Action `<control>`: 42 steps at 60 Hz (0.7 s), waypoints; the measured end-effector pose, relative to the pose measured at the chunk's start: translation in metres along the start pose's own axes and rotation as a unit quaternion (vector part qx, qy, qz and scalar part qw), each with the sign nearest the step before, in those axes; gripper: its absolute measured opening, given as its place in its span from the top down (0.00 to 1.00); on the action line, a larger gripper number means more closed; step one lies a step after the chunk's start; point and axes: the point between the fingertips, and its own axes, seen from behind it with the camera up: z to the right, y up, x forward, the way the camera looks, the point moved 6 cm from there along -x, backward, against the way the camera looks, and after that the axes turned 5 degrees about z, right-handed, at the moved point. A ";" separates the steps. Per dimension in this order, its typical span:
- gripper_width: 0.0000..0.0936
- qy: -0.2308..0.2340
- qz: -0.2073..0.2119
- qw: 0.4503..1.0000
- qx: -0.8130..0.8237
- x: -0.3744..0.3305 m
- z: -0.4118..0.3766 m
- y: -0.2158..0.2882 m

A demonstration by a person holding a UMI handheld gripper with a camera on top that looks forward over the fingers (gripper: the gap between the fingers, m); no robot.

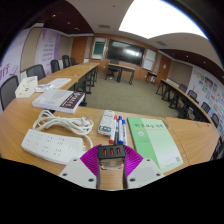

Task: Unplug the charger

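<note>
Down at the near edge of the wooden table (30, 115), the gripper (111, 168) has both fingers pressed on a small dark charger (111, 152), with the magenta pads (94, 160) tight against its sides. Just left lies a white power strip (52, 146) with a coiled white cable (62, 122). A green notebook (153, 141) lies to the right, and what look like markers (119, 128) lie just beyond the charger.

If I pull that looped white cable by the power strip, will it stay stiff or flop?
The white cable lies in loose loops, so it probably flops and trails. It looks thin, likely light. The power strip beside it might slide along. A small dark block sits between the tongs.
</note>
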 end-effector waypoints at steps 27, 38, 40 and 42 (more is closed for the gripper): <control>0.10 0.070 -0.045 0.996 0.024 0.003 0.012 -0.034; 0.09 0.051 -0.013 0.998 0.027 -0.054 0.013 -0.004; 0.08 0.045 -0.005 0.999 0.028 -0.069 0.013 0.003; 0.08 0.040 0.002 0.999 0.030 -0.086 0.012 0.009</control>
